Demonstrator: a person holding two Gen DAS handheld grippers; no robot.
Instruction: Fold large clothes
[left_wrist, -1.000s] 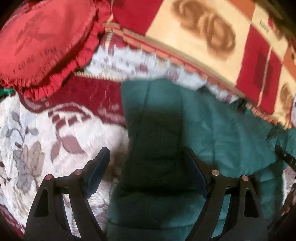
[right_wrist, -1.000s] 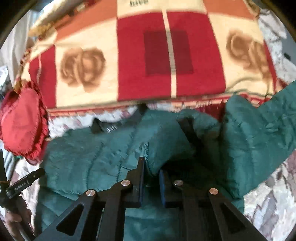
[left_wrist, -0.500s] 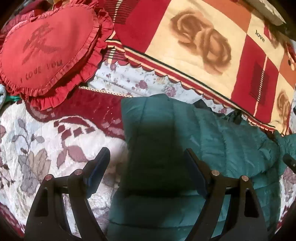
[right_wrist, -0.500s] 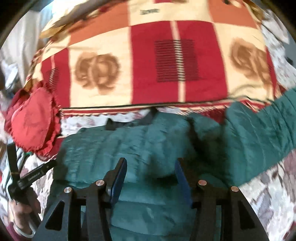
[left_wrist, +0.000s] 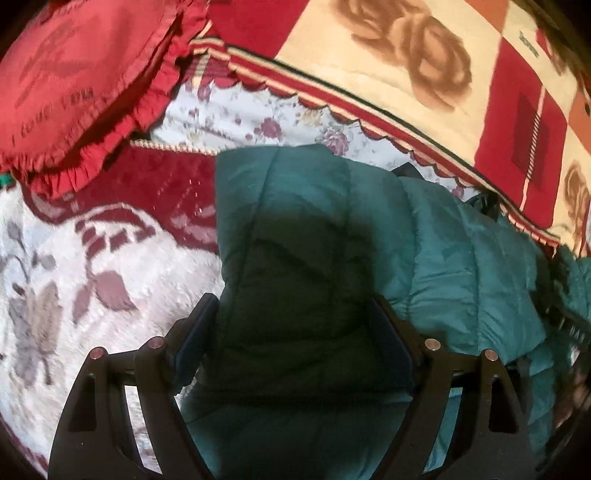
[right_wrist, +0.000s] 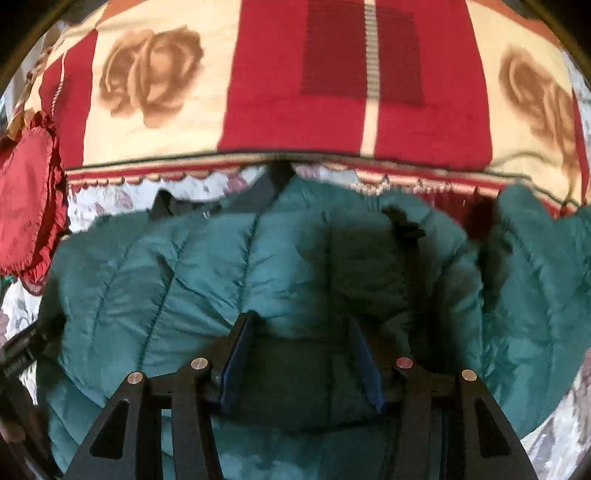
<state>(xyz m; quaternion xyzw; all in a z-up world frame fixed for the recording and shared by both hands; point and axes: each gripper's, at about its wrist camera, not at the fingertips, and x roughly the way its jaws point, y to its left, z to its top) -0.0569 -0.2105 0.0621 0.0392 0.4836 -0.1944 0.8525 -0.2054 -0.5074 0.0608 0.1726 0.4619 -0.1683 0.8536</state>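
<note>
Teal quilted jacket (right_wrist: 207, 280) lies on the floral bedspread (left_wrist: 92, 280), partly folded with one sleeve (right_wrist: 535, 266) still out; right gripper (right_wrist: 301, 360) has just been opening, left gripper (left_wrist: 295, 332) wide, both empty.

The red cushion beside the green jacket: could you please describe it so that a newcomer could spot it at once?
Start from the big red-and-cream blanket with brown roses that lies across the far side of the bed. At its left end, beyond the puffy quilted green jacket, lies the red heart-shaped satin cushion. Alone here, it has a gathered frill round its edge and stitched lettering on its face.
</note>
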